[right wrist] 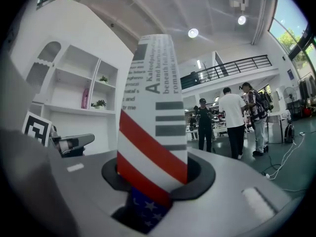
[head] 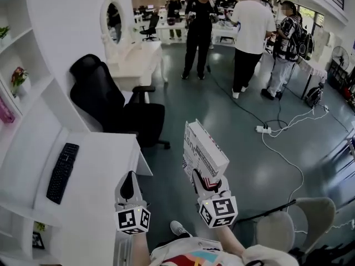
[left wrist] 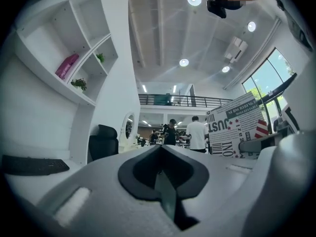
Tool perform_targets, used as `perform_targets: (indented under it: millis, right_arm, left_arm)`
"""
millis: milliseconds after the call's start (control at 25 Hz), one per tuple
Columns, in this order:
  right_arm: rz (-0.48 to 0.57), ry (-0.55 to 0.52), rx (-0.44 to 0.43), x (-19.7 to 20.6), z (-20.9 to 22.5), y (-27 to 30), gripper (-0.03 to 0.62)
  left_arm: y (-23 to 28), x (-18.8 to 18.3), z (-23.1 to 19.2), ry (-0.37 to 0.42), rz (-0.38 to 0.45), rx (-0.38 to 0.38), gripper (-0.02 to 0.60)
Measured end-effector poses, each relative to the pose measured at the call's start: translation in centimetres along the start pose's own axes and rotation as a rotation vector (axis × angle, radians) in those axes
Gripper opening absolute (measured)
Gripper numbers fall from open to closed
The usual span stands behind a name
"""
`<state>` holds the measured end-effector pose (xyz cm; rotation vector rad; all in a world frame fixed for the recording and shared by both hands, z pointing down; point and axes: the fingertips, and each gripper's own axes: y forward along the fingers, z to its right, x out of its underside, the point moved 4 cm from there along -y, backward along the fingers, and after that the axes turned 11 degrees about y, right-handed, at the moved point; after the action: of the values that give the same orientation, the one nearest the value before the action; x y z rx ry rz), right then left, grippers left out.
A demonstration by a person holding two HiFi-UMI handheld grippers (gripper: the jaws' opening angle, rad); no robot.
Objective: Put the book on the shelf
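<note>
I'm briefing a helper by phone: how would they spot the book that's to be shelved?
Right of the white desk with the black keyboard, over the grey floor, the book stands up from the right gripper, clamped in its jaws. It alone carries newspaper-style lettering, red-and-white stripes and a blue starred corner.

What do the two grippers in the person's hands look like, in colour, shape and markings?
Both the left gripper and the right gripper have pale grey bodies and black, pointed front ends. Each carries a white cube printed with black square markers.
</note>
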<state>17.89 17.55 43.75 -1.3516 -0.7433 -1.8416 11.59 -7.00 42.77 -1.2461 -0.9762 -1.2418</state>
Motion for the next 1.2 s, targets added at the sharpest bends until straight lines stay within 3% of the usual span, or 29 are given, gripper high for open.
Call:
perform_targets:
  millis: [280,480,640,960,1200]
  right_arm:
    - [-0.029,-0.005,-0.091,0.9,-1.7,7.7,0.156]
    - [-0.064,-0.017,-0.212,1.3,-5.5,11.5,0.156]
    - [-0.094,-0.029,-0.39,2.4,-10.0,15.0,0.156]
    - [-0.163,-0.035,-0.806,5.1,-21.2,21.0,0.156]
    - [-0.222,-0.112,-1.085,5.9,-30.1,23.3,0.156]
  left_arm:
    - [3.2,1.7,-5.3,0.015,0.018,-0.113,0.002]
    - [1.9,1.0,-9.4,0.062,0.017,-0.225,0.002]
    - [-1.2,0.6,-12.7,0.1,-0.003,-0.392,0.002]
    - [-9.4,0.2,-19.1,0.157,-0.088,-0.805,0.002]
    - [-13.4,-1.6,-21.2,0.219,-0.125,-1.035,0.002]
